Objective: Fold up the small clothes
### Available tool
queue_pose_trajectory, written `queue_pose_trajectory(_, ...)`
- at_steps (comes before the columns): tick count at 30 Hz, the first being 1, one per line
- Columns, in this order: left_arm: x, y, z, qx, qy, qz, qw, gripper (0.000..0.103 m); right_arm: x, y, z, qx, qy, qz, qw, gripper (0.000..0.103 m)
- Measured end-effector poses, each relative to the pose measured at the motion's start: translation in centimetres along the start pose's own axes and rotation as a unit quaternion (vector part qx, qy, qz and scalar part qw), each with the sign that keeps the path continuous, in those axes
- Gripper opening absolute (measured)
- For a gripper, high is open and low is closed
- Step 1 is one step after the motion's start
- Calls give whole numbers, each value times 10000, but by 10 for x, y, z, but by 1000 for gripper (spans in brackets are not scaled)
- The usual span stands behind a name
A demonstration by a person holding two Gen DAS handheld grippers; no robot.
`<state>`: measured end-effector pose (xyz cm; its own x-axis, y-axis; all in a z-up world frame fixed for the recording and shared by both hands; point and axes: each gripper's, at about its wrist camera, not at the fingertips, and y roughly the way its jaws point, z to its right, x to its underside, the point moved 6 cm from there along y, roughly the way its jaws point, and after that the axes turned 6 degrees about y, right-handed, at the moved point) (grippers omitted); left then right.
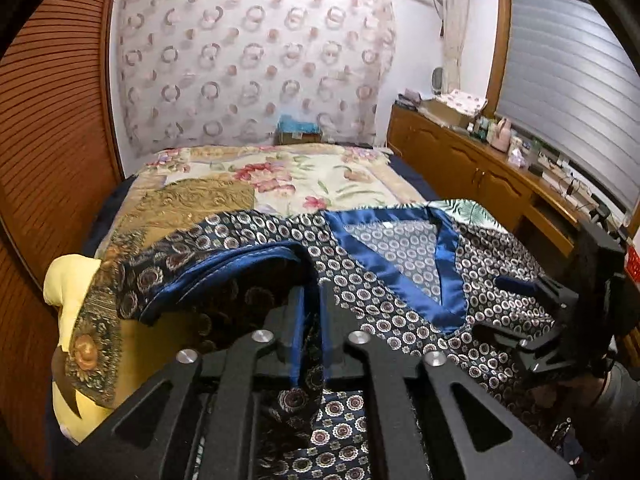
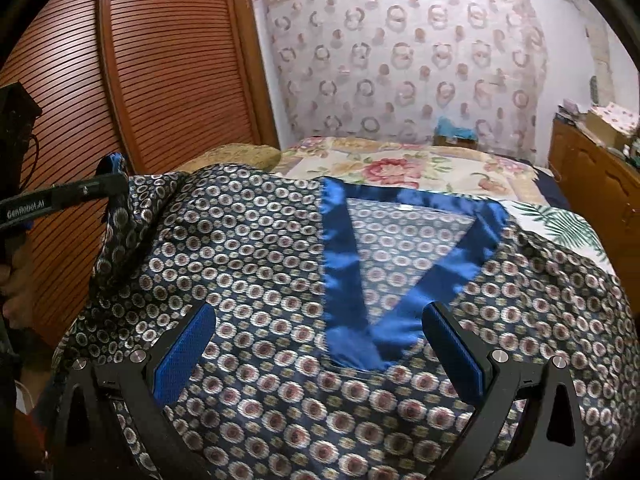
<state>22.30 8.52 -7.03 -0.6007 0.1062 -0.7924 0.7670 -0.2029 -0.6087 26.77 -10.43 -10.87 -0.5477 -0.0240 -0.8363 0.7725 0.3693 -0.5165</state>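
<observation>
Sleeve fabric [image 1: 224, 264] sits pinched in my left hand-held gripper [image 1: 310, 344], the shirt's [image 2: 260, 264] body lying rightward across the bed [image 1: 280, 176]. My right hand-held gripper [image 2: 320, 356] hovers open over its chest, holding nothing.

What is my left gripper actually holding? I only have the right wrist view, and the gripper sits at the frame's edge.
Observer: The left gripper is shut on the blue-trimmed sleeve of the patterned top, with cloth pinched between its pads.
Operator: Anything to the left of that sleeve?
Observer: Yes, a yellow pillow lies right beside the cuff, with a brown floral cloth draped over it.
</observation>
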Motion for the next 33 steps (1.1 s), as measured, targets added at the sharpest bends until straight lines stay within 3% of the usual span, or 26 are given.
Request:
queue_pose_trajectory(3,0,-2,-2,-53,-49,-37,10000,27,1,-4,5,29,79,-29,10000,103)
queue_pose_trajectory(5,2,-6,-7,-57,-114,-26,9999,41,-3,-3,5,29,113,-58,9999,103)
queue_pose_trajectory(7,4,-13,-13,-95,-170,-21,9998,45,-4,-2,4,22,118,-67,9999,103)
queue_pose_trajectory(9,8,-18,-16,-140,-196,-14,9997,56,-6,-1,1,-8,102,-70,9999,103)
queue_pose_trajectory(11,14,-26,-25,-216,-280,33,9994,74,-8,1,-6,-55,46,-78,9999,103)
queue_pose_trajectory(13,21,-30,-33,-265,-370,19,9990,79,-14,5,-12,-115,-19,-100,9999,103)
queue_pose_trajectory(19,47,-37,-61,-681,-596,-156,9958,80,-28,16,-43,-379,-338,-135,9986,103)
queue_pose_trajectory(25,66,-50,-84,-971,-728,-144,9925,80,-42,38,-90,-942,-731,-291,9924,99)
queue_pose_trajectory(29,74,-60,-98,-1109,-864,-82,9900,80,-46,56,-125,-1361,-1002,-455,9846,92)
queue_pose_trajectory(33,81,-69,-110,-1252,-950,-67,9876,80,-52,75,-165,-1637,-1413,-543,9748,77)
